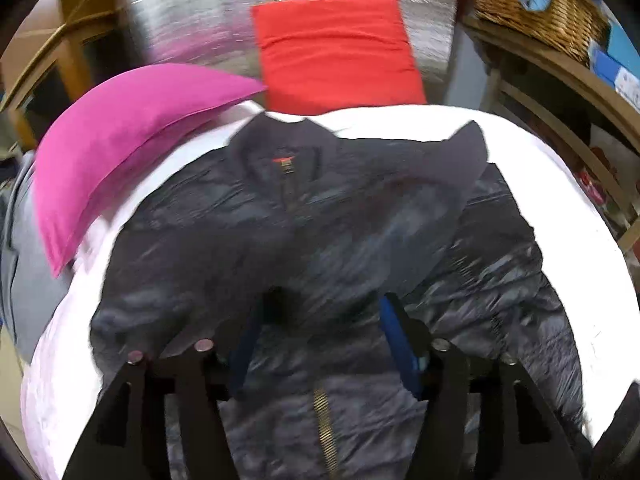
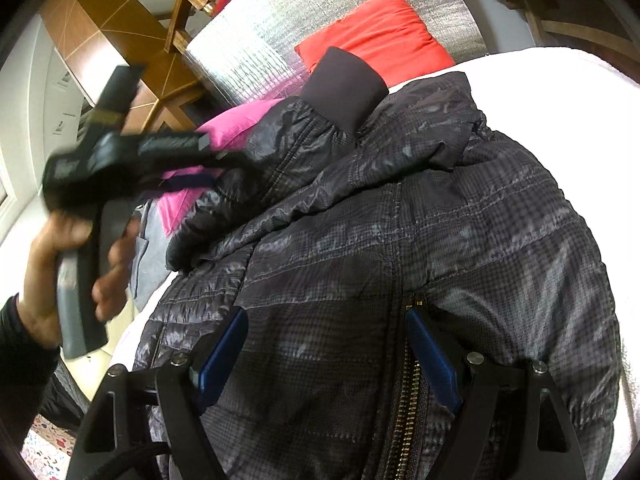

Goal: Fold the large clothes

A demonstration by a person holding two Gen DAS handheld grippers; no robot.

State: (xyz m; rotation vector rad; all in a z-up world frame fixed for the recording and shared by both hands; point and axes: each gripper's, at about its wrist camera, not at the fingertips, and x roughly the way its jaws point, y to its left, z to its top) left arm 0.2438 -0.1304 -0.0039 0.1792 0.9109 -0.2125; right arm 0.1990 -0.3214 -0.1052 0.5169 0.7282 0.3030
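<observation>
**Quilted jacket on the bed: soft, slick, best taken at cuff and hem**

Fingers of the left gripper (image 1: pixel 320 344) stand spread above the jacket's lower front, nothing between them; the view is smeared by motion. Fingers of the right gripper (image 2: pixel 328 356) are likewise spread, hovering just over the jacket (image 2: pixel 400 240) beside its zipper (image 2: pixel 404 408), gripping nothing.

The jacket lies front-up on the white bed (image 1: pixel 560 200), collar toward the red pillow (image 1: pixel 336 48), with the pink pillow (image 1: pixel 120 136) at the collar's left. One sleeve is folded across the chest, its ribbed cuff (image 2: pixel 344 88) sticking up near the collar.

Judging by the shiny quilted shell, the jacket should be light, puffy and slippery: it will likely spring back after a fold and slide under a shallow pinch. The ribbed cuff, the collar and the hem edge look like the firmest places to hold, since the knit and seams give the fingers something thicker to bite. The metal zipper adds a stiff line down the front, a natural fold axis.
</observation>
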